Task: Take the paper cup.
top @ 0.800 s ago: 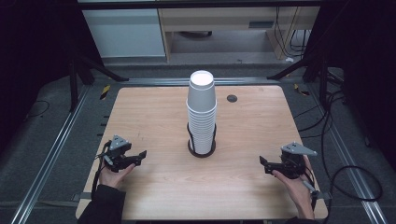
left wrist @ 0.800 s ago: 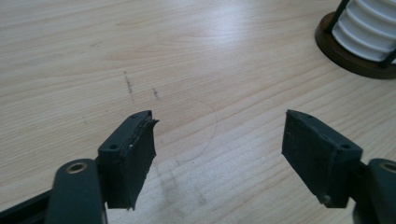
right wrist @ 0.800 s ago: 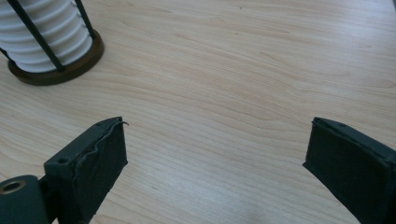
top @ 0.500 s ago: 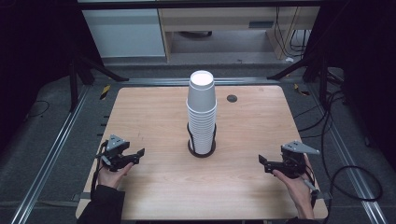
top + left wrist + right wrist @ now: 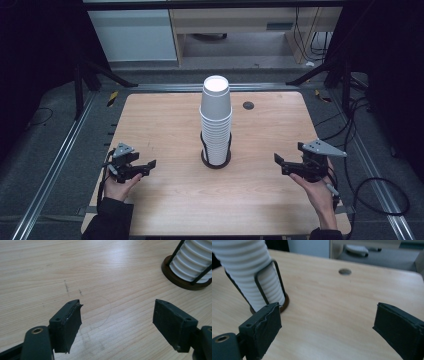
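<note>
1. Left claw [image 5: 150, 164]: held in the person's left hand [image 5: 117, 186] near the left edge of the wooden surface [image 5: 165, 125]; jaws apart with nothing between them, bare wood showing in the gap in the left gripper view [image 5: 117, 322].
2. Stack of white paper cups [image 5: 216, 120]: upright at the middle of the surface, seated in a black wire holder [image 5: 216, 159] with a dark round base; well apart from both claws.
3. Small dark round hole [image 5: 248, 105]: in the surface, behind and to the right of the stack.
4. Right claw [image 5: 278, 161]: held in the person's right hand [image 5: 316, 187] near the right edge; jaws wide apart, empty [image 5: 327, 330].
</note>
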### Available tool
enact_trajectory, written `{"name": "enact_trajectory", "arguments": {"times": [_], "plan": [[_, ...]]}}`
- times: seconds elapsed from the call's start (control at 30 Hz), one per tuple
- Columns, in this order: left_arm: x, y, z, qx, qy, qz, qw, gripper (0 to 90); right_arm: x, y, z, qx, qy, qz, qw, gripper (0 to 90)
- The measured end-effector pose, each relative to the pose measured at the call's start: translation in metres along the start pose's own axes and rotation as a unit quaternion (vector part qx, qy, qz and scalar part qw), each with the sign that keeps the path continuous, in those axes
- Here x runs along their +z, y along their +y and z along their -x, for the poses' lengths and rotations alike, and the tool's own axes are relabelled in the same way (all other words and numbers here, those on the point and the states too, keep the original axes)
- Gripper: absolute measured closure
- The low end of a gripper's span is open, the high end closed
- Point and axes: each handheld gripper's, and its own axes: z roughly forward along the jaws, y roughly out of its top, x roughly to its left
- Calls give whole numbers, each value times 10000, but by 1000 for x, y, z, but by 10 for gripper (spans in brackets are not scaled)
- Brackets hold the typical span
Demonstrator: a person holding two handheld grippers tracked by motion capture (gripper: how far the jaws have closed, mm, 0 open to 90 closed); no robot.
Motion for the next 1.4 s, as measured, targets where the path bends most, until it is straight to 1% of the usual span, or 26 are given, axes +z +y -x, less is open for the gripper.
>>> {"name": "enact_trajectory", "arguments": {"times": [0.13,0.23,0.3,0.4,0.5,0.6,0.7,0.8,0.97,1.13,1.23,1.33,1.4], "plan": [[2,1,4,113,-60,-10,9999,213,0,23,-7,-97,205,257,9994,76],[2,2,6,175,-68,5,9998,200,0,37,-13,-190,221,341,9990,75],[2,2,6,193,-71,7,9998,193,1,46,-17,-232,275,388,9986,66],[2,3,6,182,-70,3,9998,178,0,59,-23,-366,276,477,9978,66],[3,3,8,182,-85,-4,9998,173,0,72,-29,-451,359,574,9967,68],[3,4,8,200,-117,-13,9997,167,0,84,-35,-486,466,684,9954,70],[4,4,9,198,-146,-14,9997,160,1,96,-39,-441,557,747,9947,75],[5,4,9,205,-176,-33,9996,154,3,107,-45,-492,634,823,9934,77],[7,4,10,222,-176,-15,9996,144,8,121,-56,-540,888,916,9904,76],[7,5,10,246,-176,-25,9995,150,18,132,-72,-699,1065,949,9873,74],[8,5,11,260,-191,-33,9995,153,23,137,-81,-738,1217,992,9848,73],[9,4,12,273,-224,-47,9994,154,30,143,-90,-726,1387,1034,9822,71],[9,4,12,300,-235,-68,9992,157,34,146,-95,-730,1451,1023,9814,70]]}}
